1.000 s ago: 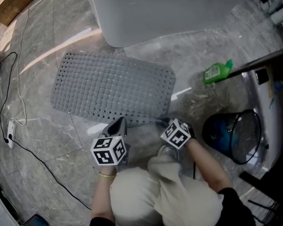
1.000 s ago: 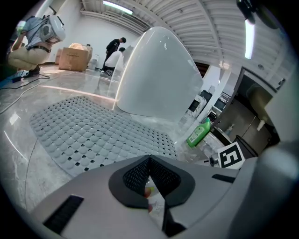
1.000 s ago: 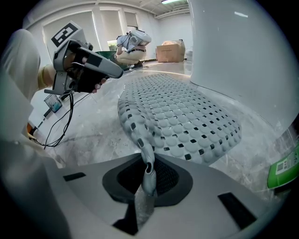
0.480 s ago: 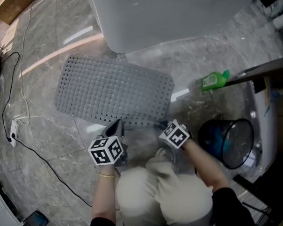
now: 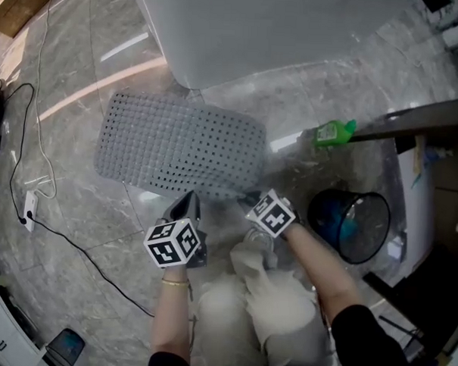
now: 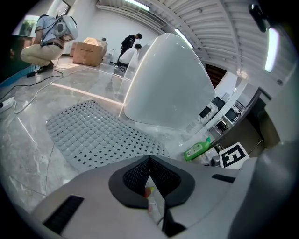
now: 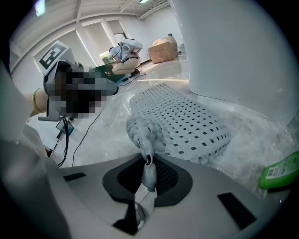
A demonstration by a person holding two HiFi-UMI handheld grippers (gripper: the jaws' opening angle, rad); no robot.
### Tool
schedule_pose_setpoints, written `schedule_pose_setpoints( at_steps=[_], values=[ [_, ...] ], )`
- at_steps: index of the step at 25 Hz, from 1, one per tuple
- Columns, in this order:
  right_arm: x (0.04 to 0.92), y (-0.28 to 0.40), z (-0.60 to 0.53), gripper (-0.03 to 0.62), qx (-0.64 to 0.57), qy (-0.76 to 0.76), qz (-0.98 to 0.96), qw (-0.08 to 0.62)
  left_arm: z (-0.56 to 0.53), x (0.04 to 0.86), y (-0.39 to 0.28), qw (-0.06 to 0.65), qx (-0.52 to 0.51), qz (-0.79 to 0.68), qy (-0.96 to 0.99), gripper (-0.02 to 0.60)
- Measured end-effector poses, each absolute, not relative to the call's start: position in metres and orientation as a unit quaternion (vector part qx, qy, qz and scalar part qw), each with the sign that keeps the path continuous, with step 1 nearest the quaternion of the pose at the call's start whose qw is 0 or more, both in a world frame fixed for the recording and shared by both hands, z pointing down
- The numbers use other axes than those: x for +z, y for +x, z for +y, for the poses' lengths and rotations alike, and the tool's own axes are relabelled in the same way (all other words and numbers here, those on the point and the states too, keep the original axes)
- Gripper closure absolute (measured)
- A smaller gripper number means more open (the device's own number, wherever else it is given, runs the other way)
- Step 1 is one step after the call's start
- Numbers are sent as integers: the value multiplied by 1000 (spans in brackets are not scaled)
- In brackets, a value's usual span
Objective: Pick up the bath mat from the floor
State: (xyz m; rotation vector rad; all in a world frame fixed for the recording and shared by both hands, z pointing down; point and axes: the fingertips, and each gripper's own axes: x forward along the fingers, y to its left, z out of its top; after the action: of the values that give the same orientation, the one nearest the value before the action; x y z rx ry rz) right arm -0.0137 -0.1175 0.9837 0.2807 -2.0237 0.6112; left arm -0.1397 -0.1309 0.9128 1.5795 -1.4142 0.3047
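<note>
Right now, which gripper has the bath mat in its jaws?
The right gripper: a corner of the bath mat is pinched in its jaws. The left gripper shows no mat between its jaws.

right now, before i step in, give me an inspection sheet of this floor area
surface: grey marble floor, glossy
job's things: bath mat, one near corner raised and bunched, far side on the floor
clutter: green bottle lying down; dark bin, blue inside
grippers: right gripper shut on the mat's corner; left gripper jaws together at the near edge, no mat seen between them
cables: black cable and white power strip left of the mat
surroundings: white tub behind the mat; cardboard box
</note>
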Motion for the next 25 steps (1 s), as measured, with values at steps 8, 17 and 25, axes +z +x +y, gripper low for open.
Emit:
schedule_pose_setpoints(
  at_steps=[8, 17, 25],
  values=[
    [885, -34, -103, 556, 280, 113, -829, 471, -123, 815, -138, 483, 127, -572, 651, 581],
    [772, -73, -69, 563, 303, 91, -825, 468, -103, 697, -150, 486, 133, -574, 645, 581],
    [701, -47, -52, 565, 325, 100, -798, 498, -88, 620, -165, 491, 130, -583, 634, 581]
  ],
)
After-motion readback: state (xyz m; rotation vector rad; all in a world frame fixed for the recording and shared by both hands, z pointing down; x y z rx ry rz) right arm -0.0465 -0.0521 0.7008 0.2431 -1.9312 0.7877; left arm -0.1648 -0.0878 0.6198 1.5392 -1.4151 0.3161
